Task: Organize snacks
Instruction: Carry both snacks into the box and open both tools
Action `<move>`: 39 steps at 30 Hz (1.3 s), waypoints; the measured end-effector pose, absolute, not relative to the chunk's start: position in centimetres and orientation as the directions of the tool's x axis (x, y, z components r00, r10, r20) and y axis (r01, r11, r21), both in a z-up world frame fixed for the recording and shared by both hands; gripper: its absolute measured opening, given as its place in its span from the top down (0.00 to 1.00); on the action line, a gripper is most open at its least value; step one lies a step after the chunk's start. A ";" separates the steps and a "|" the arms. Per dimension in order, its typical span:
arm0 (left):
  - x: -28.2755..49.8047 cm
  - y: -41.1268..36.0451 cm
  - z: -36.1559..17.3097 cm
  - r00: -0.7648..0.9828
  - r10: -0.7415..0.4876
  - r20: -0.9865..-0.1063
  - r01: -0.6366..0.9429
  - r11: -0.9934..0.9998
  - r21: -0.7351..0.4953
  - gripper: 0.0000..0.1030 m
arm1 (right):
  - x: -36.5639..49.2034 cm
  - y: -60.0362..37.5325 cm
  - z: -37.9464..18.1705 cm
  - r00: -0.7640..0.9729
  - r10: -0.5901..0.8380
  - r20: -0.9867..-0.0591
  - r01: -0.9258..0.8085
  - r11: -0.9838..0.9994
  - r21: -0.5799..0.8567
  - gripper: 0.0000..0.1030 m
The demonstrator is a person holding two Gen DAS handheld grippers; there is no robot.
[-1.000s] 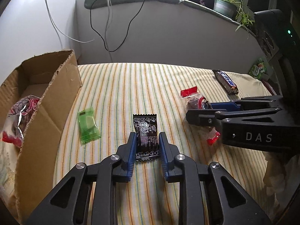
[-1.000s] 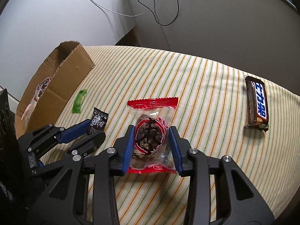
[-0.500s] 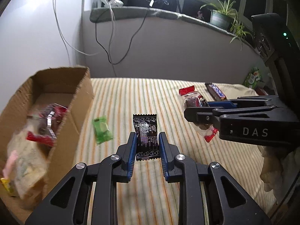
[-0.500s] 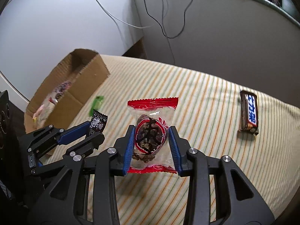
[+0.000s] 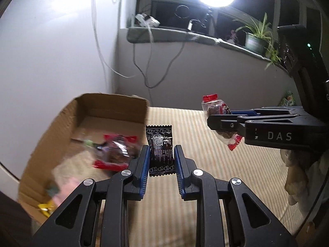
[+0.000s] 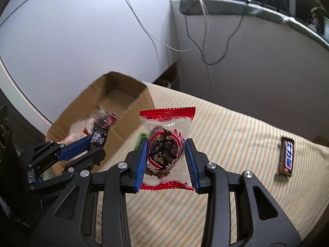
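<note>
We had left gripper (image 5: 160, 160) pinching black packet (image 5: 160, 150), lifted, right of box (image 5: 111, 107) at frame centre. Right gripper (image 6: 166, 162) pinched red sweet (image 6: 166, 146) aloft. Box held several snacks already. Left: drop both in; bar (image 6: 286, 156), far right on striped cloth (image 6: 236, 144), untouched.

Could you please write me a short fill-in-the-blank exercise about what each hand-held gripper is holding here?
1. The left hand-held gripper grips a ____ packet.
2. The right hand-held gripper grips a clear packet with ____ ends.
3. Other snacks lie inside the ____ box.
4. The chocolate bar lies on the ____ cloth.

Missing words: black; red; cardboard; striped
</note>
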State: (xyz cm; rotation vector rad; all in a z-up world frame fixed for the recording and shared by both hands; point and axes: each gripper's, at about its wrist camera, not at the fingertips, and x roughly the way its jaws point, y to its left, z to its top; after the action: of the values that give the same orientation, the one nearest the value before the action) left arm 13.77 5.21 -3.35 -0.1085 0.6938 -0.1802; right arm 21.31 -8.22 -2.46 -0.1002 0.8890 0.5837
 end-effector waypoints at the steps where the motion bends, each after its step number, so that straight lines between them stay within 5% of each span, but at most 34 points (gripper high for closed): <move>1: 13.8 5.8 -3.2 0.758 -0.193 -0.623 0.119 0.980 -0.158 0.79 | 21.4 -7.7 -2.3 0.485 0.444 -0.754 -0.527 0.836 0.152 0.64; 39: 17.6 14.3 -4.7 0.754 -0.085 -0.651 -0.017 0.989 -0.148 0.79 | 26.8 5.2 -5.2 0.382 0.501 -0.776 -0.639 0.750 0.170 0.64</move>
State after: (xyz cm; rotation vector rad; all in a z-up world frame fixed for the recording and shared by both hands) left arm 17.58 14.33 -4.74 -0.1484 0.7159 -0.0371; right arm 26.84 5.22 -5.21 -0.1679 0.9261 0.7315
